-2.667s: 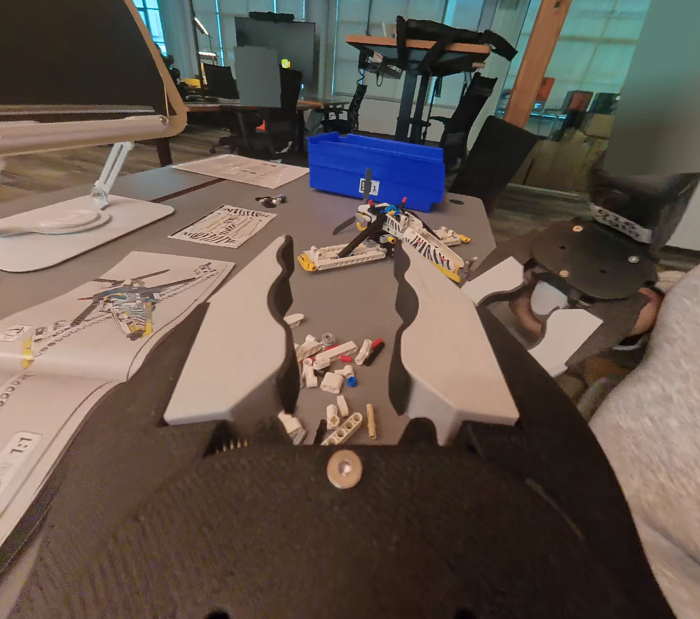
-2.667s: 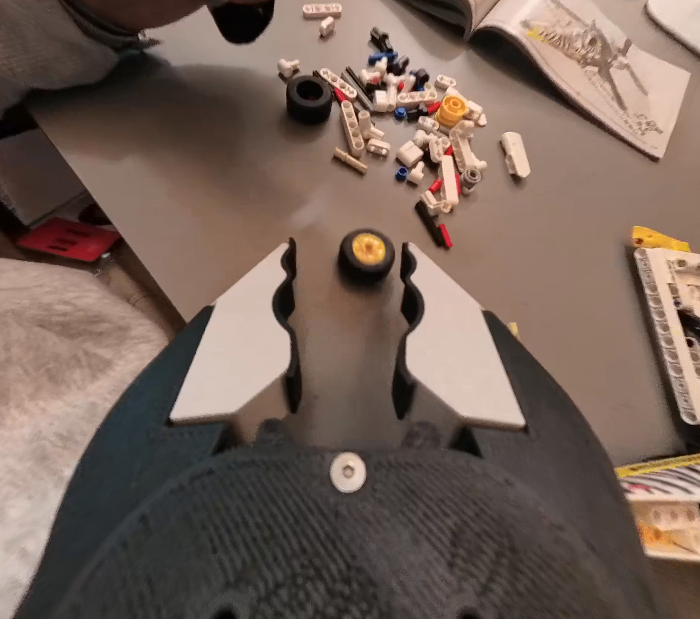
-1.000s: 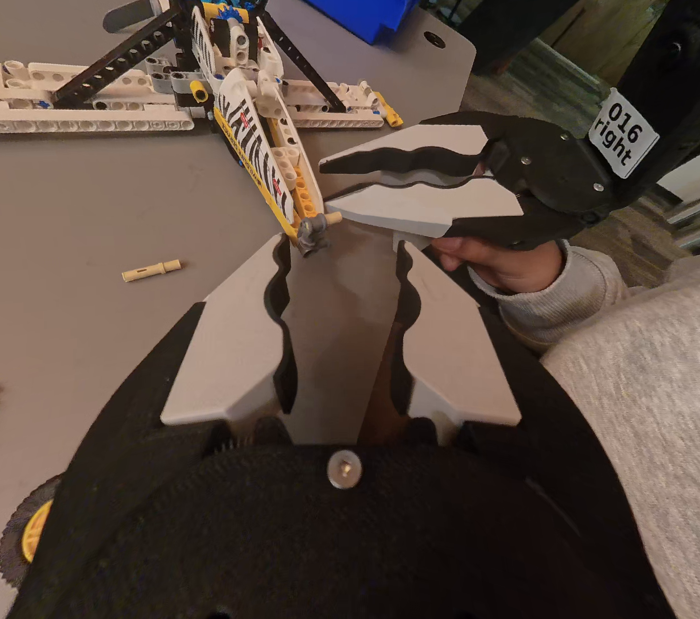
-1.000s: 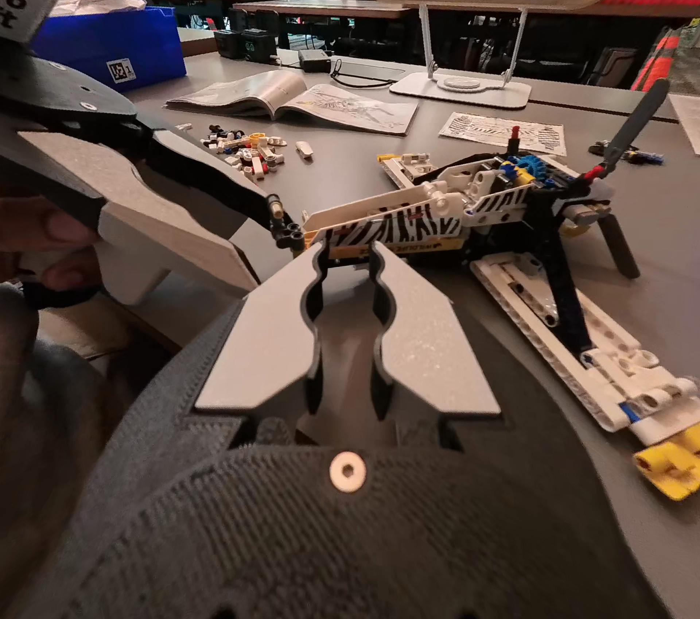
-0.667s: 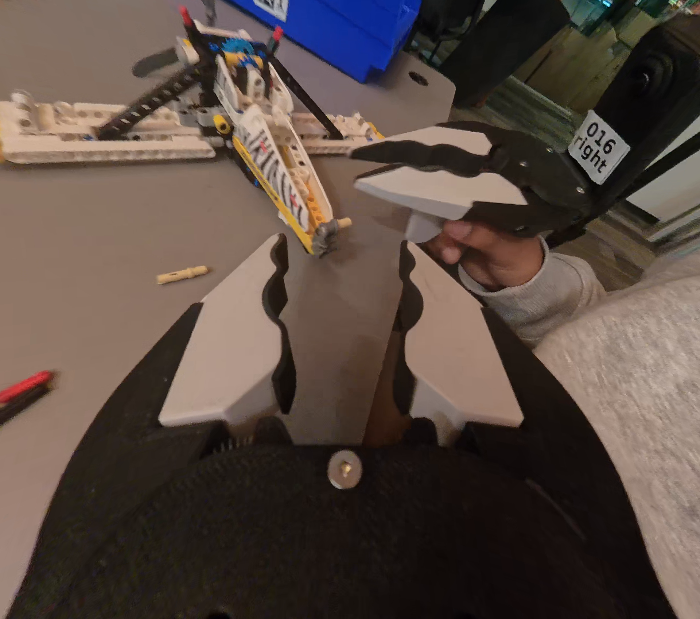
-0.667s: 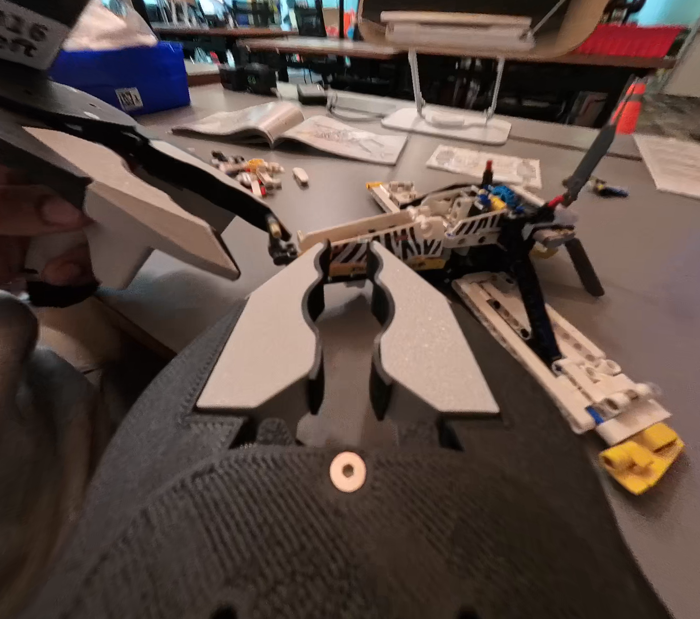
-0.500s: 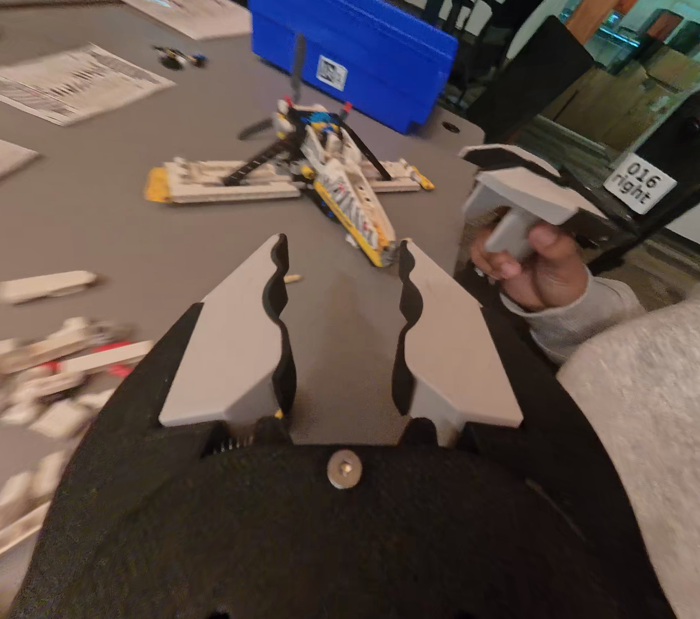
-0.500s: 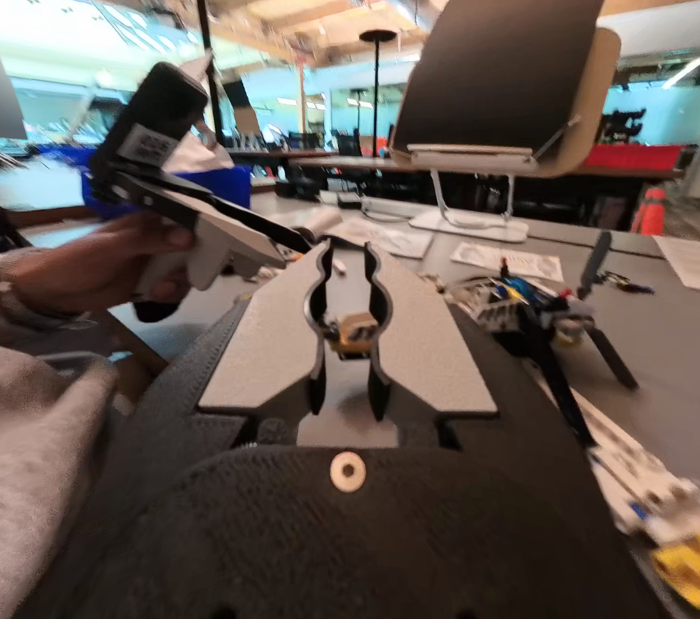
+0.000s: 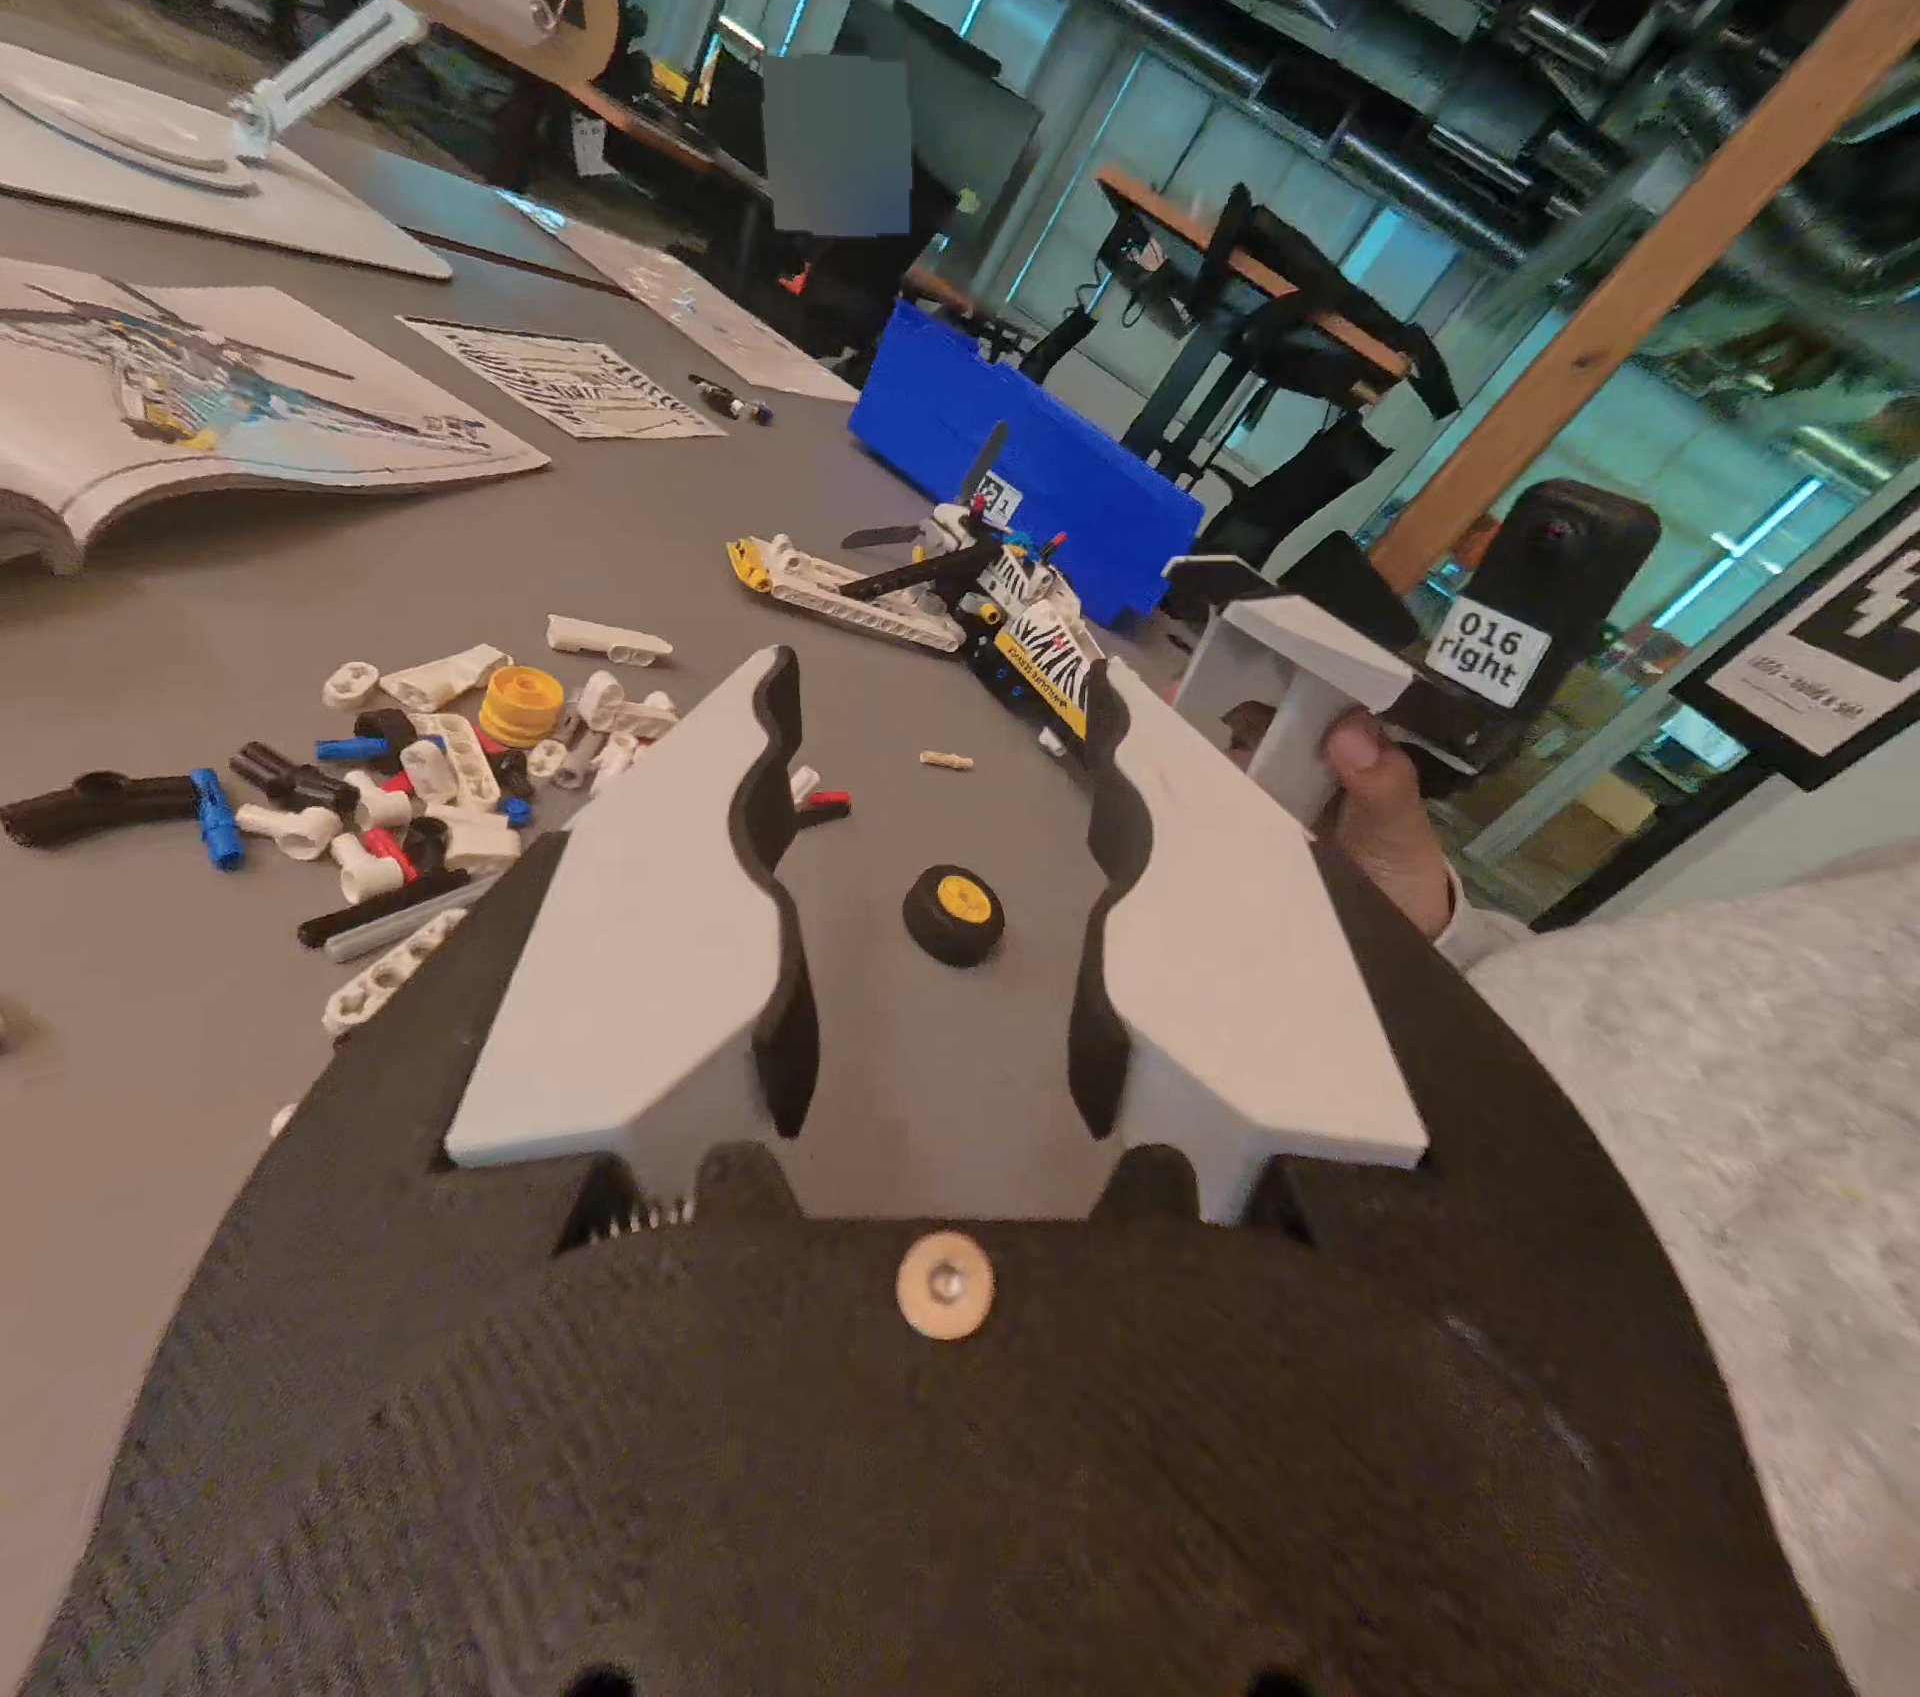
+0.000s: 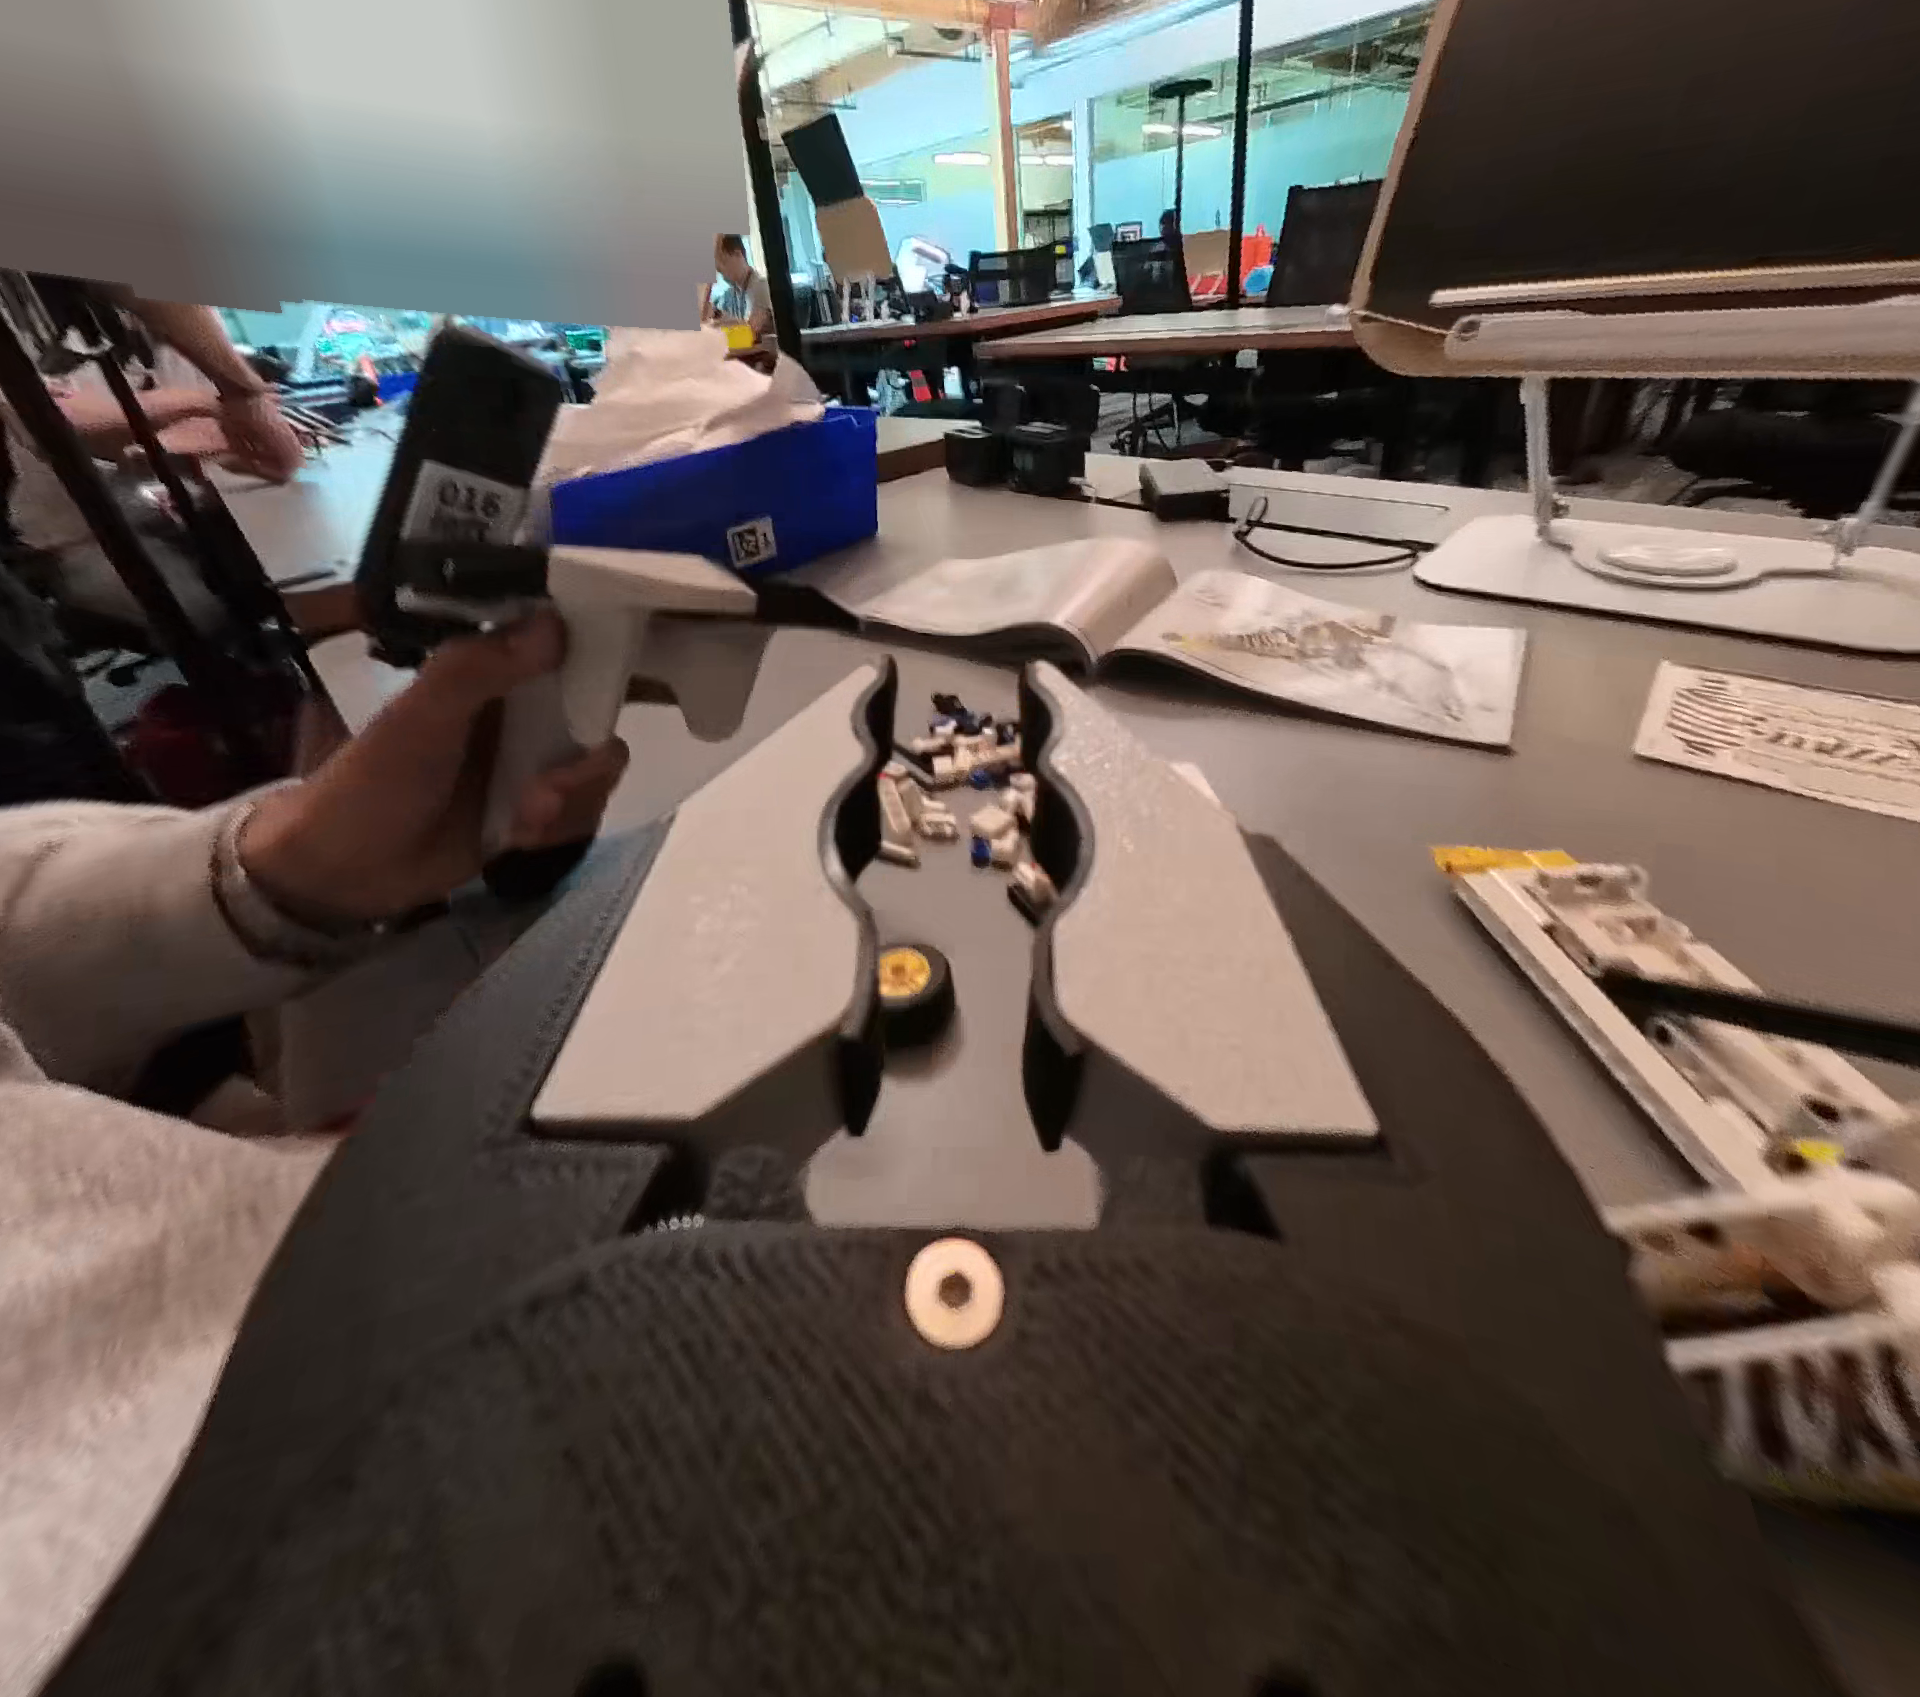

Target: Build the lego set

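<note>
A small black wheel with a yellow hub (image 9: 954, 915) lies on the grey table (image 9: 623, 567). In the left wrist view it sits below the gap of my left gripper (image 9: 940, 691), which is wide open and empty. The right wrist view shows the same wheel (image 10: 914, 987) on the table under my right gripper (image 10: 956, 681), which is partly open and empty. The zebra-striped plane model (image 9: 997, 608) stands beyond the wheel; its white beam (image 10: 1662, 1024) lies to my right gripper's right. A pile of loose pieces (image 9: 436, 774) lies to the left and also shows in the right wrist view (image 10: 956, 795).
An open instruction booklet (image 9: 208, 411), a sticker sheet (image 9: 561, 390) and a blue bin (image 9: 1018, 452) lie farther back. A tan pin (image 9: 945, 759) lies near the model. A white stand base (image 10: 1662, 567) is at the back right. A hand (image 10: 416, 816) holds the other gripper at left.
Both grippers have drawn back from the model's tail and turned toward the wheel and the piece pile. The left stays wide open, the right narrowly open.
</note>
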A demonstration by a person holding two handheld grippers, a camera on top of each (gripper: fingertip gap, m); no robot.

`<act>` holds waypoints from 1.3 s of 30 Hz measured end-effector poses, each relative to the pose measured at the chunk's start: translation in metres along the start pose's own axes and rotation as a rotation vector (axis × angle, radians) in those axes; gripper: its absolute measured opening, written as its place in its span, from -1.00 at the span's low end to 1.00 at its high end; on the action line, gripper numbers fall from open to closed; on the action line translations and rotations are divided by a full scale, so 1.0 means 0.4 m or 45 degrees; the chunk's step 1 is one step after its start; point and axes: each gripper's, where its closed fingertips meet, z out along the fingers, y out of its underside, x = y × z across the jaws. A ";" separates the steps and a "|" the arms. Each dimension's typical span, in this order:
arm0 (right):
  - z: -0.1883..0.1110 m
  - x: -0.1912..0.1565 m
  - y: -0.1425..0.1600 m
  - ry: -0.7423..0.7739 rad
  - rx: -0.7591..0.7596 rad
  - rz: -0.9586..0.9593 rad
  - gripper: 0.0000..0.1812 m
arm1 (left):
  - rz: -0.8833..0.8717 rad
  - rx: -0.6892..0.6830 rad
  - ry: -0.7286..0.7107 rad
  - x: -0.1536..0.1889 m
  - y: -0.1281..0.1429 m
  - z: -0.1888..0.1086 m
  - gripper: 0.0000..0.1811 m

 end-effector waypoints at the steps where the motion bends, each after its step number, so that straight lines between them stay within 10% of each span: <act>1: 0.019 -0.009 -0.002 -0.019 -0.002 0.009 -0.79 | -0.019 0.002 0.004 -0.006 0.002 -0.004 -0.42; 10: 0.169 -0.049 0.063 -0.019 -0.088 -0.186 -0.79 | 0.196 0.223 -0.135 -0.033 -0.071 -0.095 -0.50; 39: 0.133 -0.095 -0.003 -0.191 0.209 -0.167 -0.90 | -0.089 0.277 -0.076 -0.072 -0.078 -0.107 -0.47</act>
